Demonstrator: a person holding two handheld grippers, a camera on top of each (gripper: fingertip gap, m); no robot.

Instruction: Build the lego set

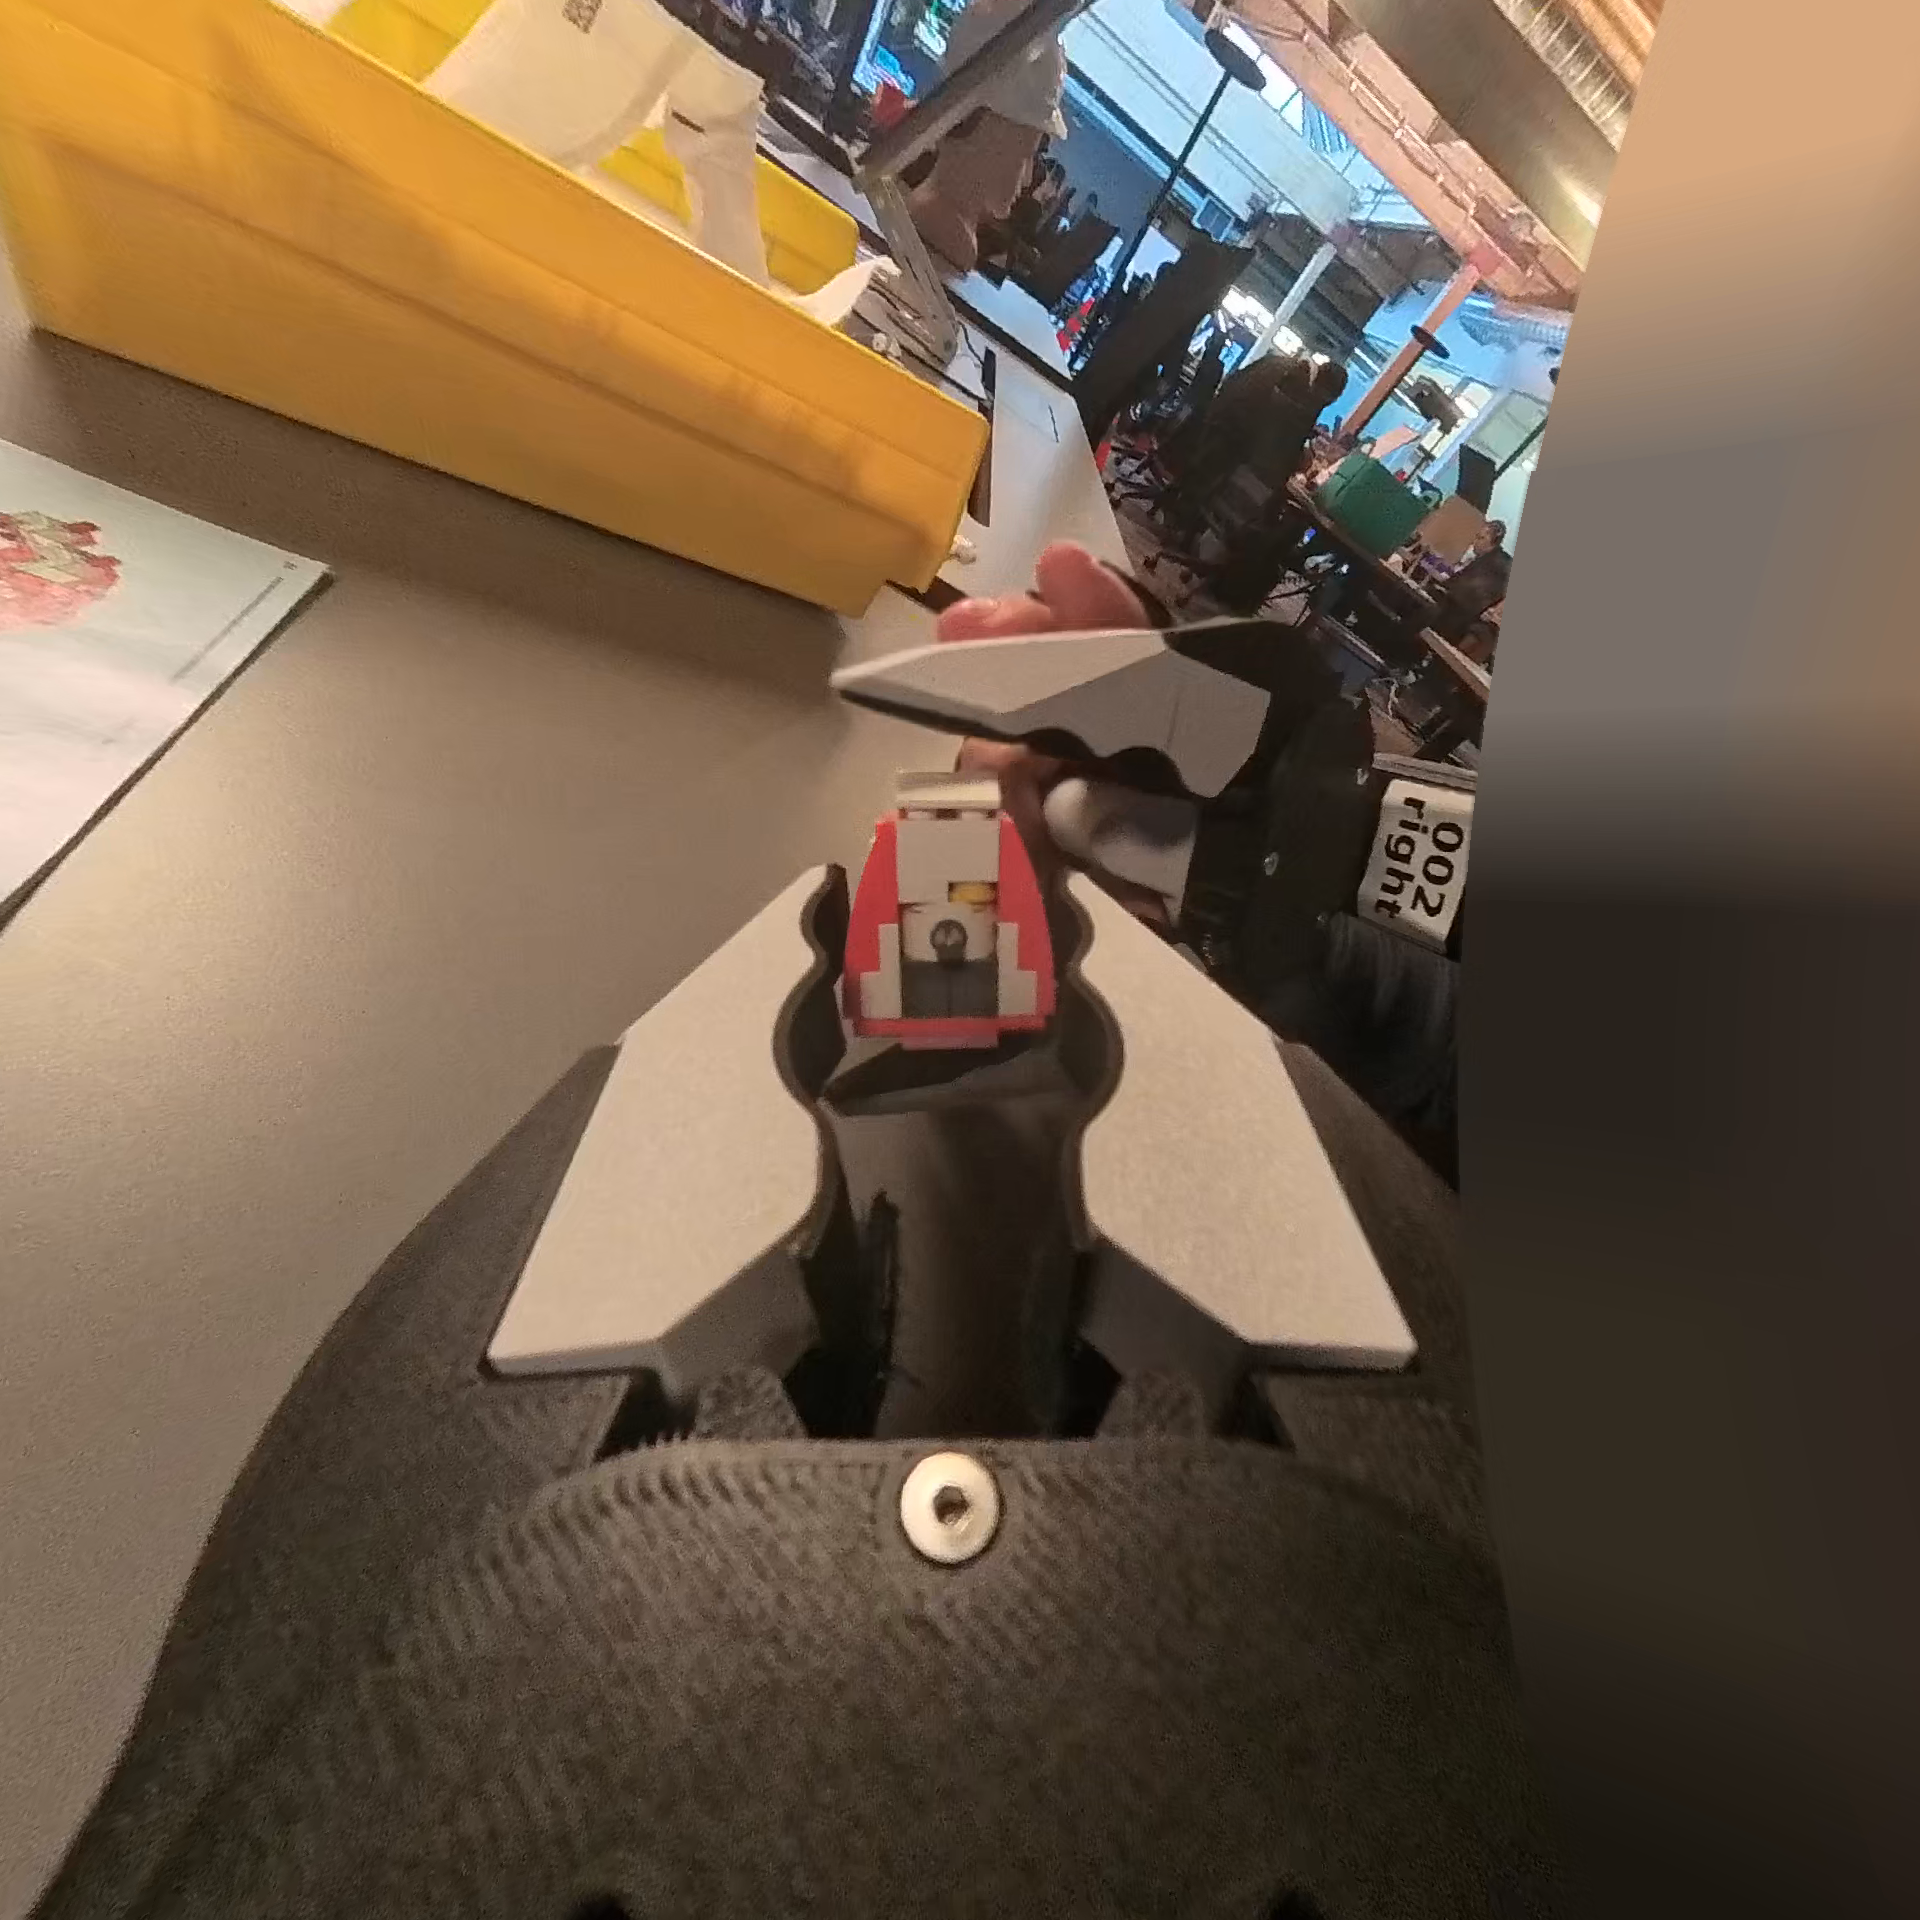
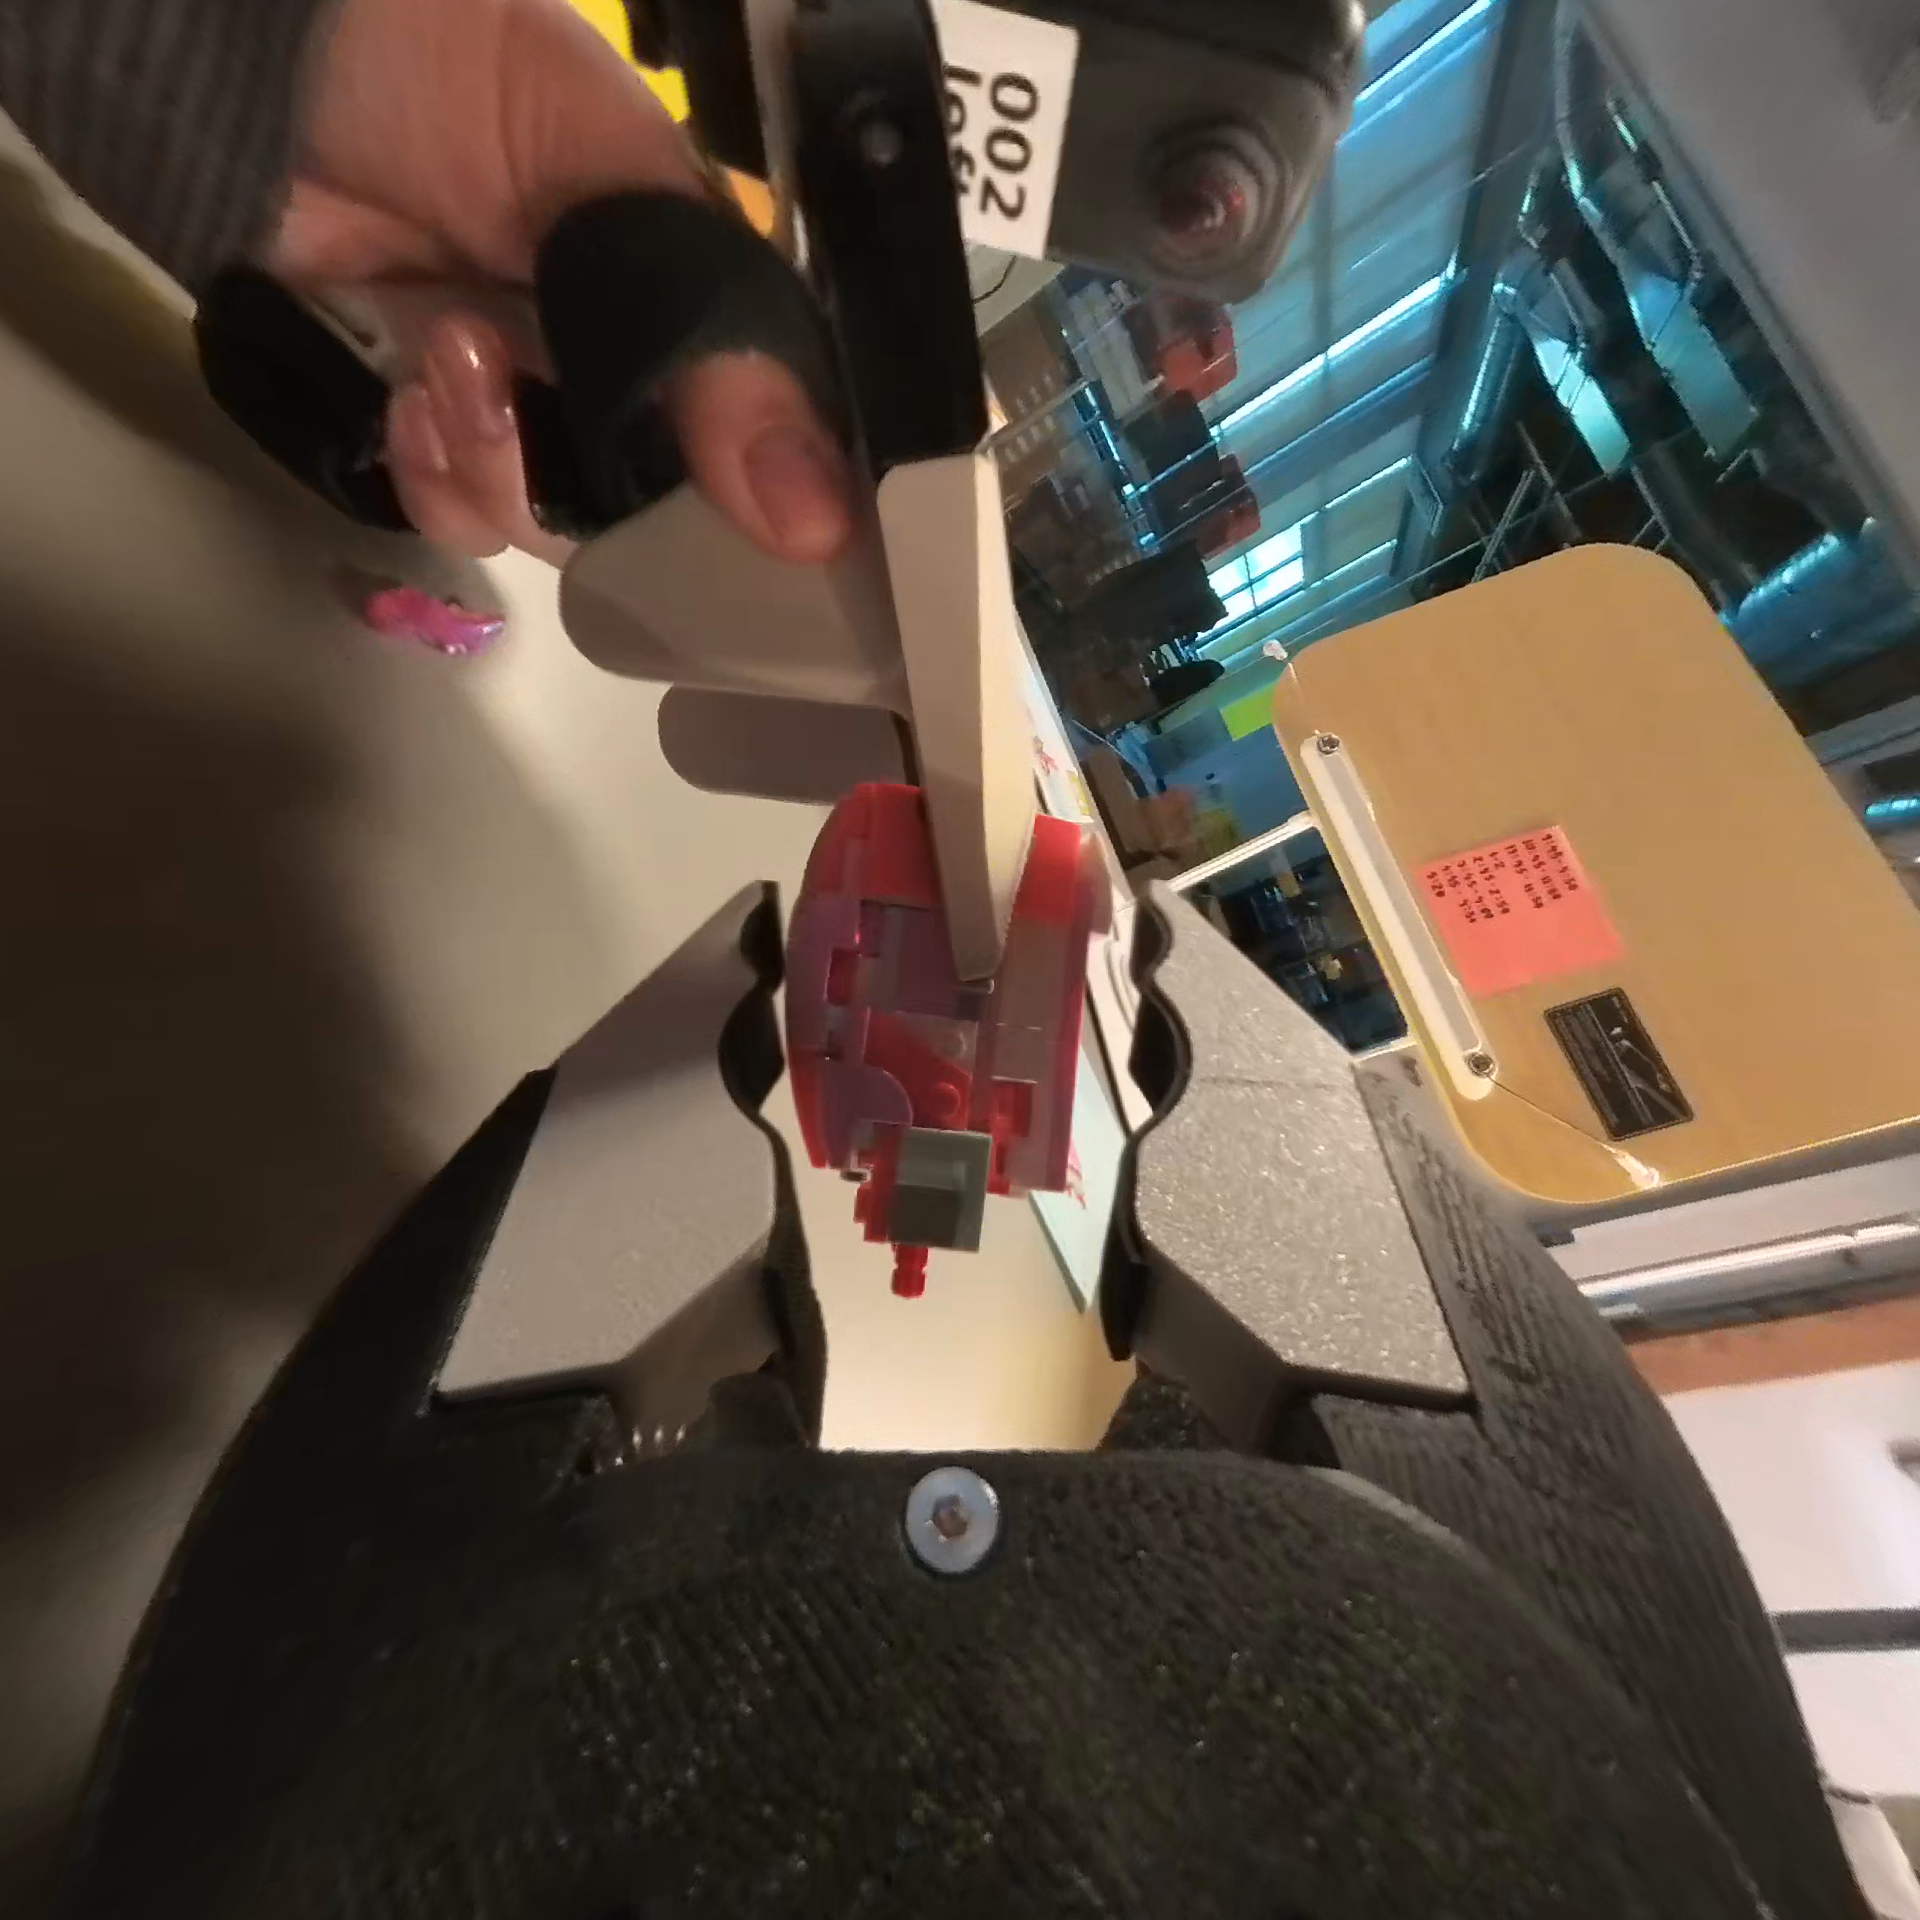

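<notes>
A small red and grey brick-built model [image 1: 948, 935] is held up above the grey tabletop [image 1: 416, 831], gripped across its sides by the left tongs [image 1: 940, 966], whose two grey fingers press on its red flanks. In the right wrist view, one finger [image 2: 961, 831] of those tongs lies flat down the middle of the model [image 2: 935, 1029].

The right tongs [image 2: 956, 1039] stand spread wide to either side of the model. On the right a clear gap separates the pad from the bricks; on the left the pad is just beside the model's curved edge, and contact there cannot be told. In the left wrist view they show from the side, just beyond the model, with a hand [image 1: 1049, 603] around them.

The model looks light and rigid, but made of many small clipped pieces, with a grey block [image 2: 945, 1190] and a red peg [image 2: 910, 1270] jutting from its near end. Such parts would likely snap off under a squeeze; the broad flat sides seem the safest hold.

On the tabletop lie a yellow bin [image 1: 468, 281], far left, a printed sheet [image 1: 114, 644], and a small pink piece [image 2: 436, 621].
</notes>
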